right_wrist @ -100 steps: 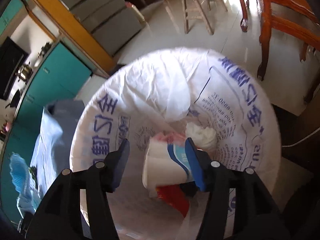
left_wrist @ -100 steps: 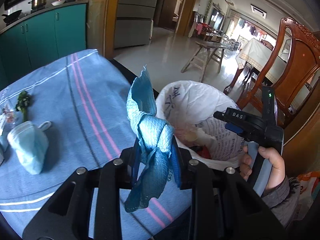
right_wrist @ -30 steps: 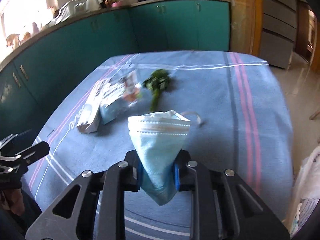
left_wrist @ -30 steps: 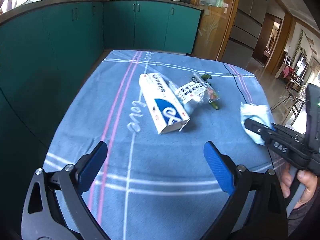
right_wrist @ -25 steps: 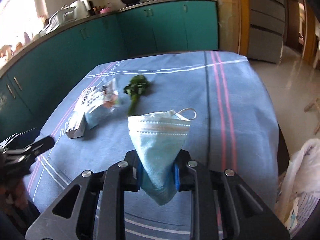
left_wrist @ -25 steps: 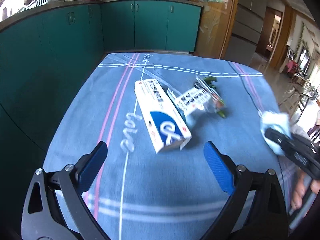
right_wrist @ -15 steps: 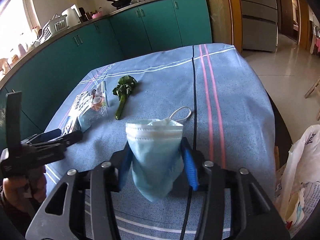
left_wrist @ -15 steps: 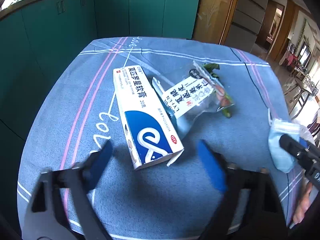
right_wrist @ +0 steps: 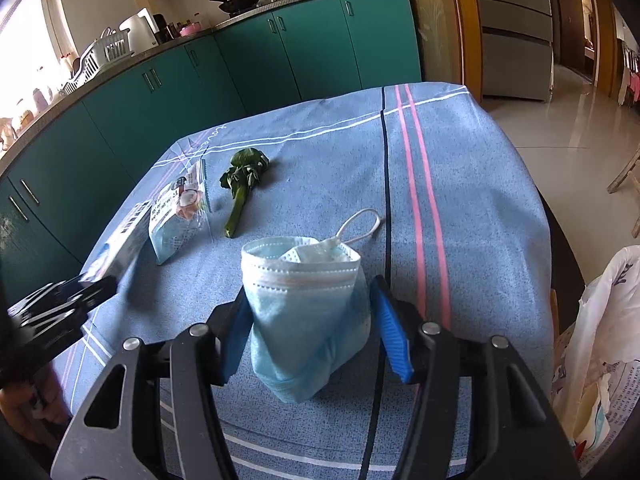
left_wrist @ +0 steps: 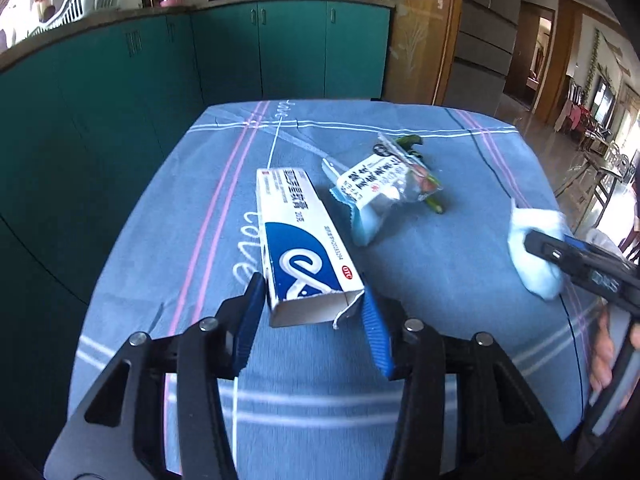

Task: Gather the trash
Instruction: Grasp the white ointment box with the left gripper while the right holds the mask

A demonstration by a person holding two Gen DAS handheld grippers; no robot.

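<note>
Two pickups under way at once. Left gripper spread wide around the open end of the toothpaste box, flat on the bench, not yet pinched. Right gripper parted around the blue face mask, seemingly loose. Next, probably: squeeze both, lift, carry to the trash bag at the bench's right edge.
</note>
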